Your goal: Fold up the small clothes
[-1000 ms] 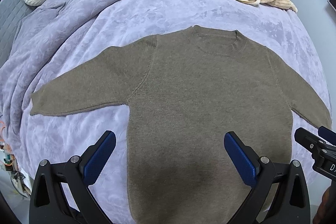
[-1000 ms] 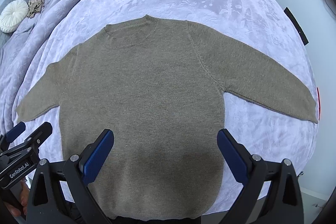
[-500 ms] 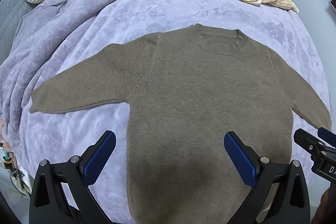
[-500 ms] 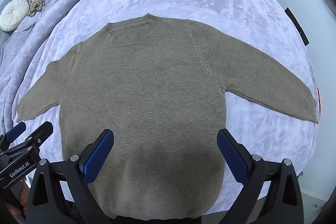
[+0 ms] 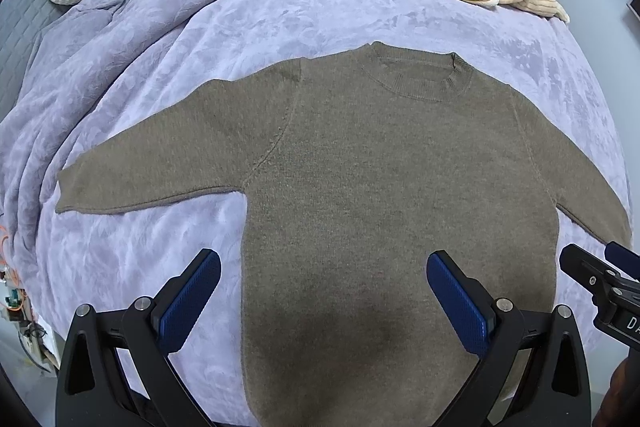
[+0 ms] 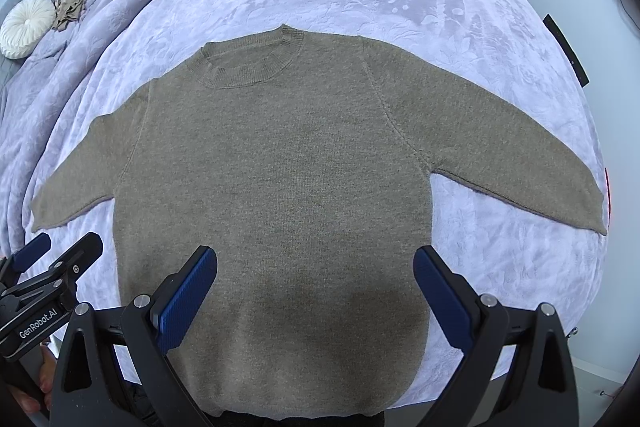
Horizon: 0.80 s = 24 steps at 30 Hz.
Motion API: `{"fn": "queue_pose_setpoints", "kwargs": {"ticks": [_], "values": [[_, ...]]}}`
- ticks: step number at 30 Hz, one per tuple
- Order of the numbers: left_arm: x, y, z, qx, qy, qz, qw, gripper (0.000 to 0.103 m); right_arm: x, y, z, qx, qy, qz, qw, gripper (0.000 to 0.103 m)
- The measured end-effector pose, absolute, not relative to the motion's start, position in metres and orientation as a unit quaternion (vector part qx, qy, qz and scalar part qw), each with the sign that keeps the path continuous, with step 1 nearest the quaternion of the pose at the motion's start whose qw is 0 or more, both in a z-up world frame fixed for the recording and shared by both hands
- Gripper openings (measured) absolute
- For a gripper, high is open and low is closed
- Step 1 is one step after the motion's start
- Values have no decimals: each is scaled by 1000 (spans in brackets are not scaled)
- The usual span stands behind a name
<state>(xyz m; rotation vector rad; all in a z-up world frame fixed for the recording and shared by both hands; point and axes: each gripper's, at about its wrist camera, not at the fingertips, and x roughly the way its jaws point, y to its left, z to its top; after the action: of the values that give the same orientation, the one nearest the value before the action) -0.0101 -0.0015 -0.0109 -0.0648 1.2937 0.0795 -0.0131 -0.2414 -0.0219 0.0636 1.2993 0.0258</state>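
Nothing has shifted: both the left hand-held gripper [image 5: 323, 301] and right hand-held gripper [image 6: 315, 297] hover spread apart above the flat sweater [image 5: 392, 195], spread for folding on the bed [image 5: 320, 23].

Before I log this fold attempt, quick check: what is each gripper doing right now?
Left gripper: open, holding nothing, above the brown sweater.
Right gripper: open, holding nothing, above the same sweater.

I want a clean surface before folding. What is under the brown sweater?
The brown sweater lies flat, sleeves spread, directly on the lavender bedspread, which shows all around it. Whatever sits beneath the sweater's body is covered and cannot be seen.
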Motion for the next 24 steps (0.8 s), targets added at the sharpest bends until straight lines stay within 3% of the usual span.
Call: {"fn": "queue_pose_setpoints", "kwargs": {"ticks": [24], "values": [[-11, 3, -16, -31, 607, 35, 793, 103, -13, -237, -25, 29, 606, 11, 795, 99]]}}
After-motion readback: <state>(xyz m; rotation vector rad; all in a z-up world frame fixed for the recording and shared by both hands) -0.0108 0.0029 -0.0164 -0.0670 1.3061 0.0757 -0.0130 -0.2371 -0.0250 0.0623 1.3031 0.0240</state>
